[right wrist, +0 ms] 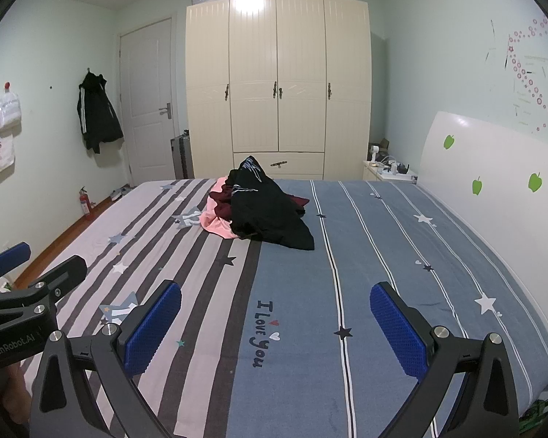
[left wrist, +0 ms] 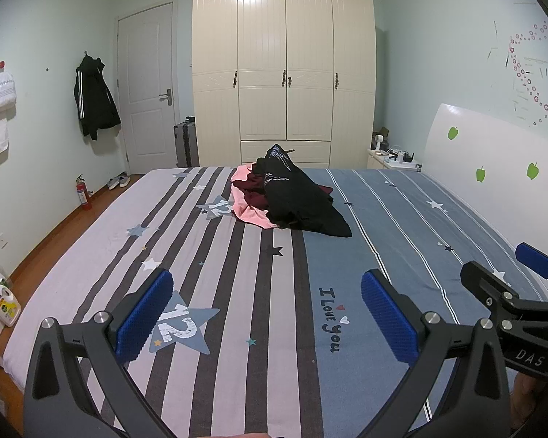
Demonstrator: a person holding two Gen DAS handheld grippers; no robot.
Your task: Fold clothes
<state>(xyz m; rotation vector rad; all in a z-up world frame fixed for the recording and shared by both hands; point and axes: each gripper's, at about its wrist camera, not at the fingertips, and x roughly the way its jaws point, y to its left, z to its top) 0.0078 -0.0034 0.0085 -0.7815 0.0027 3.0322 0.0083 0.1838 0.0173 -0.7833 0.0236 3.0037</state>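
A heap of clothes lies near the far side of the bed: a black garment (left wrist: 299,197) on top of a dark red one (left wrist: 252,191) and a pink one (left wrist: 248,211). The same heap shows in the right wrist view, with the black garment (right wrist: 270,211) uppermost. My left gripper (left wrist: 266,314) is open and empty above the near part of the striped bedsheet (left wrist: 219,255). My right gripper (right wrist: 274,328) is open and empty, level with the left one and to its right. Both are well short of the heap.
A cream wardrobe (left wrist: 285,73) stands behind the bed, with a white headboard (left wrist: 493,168) at the right. A door (left wrist: 146,87), a hanging black jacket (left wrist: 95,98) and a red fire extinguisher (left wrist: 84,193) are at the left. Bottles (left wrist: 3,299) stand on the floor at near left.
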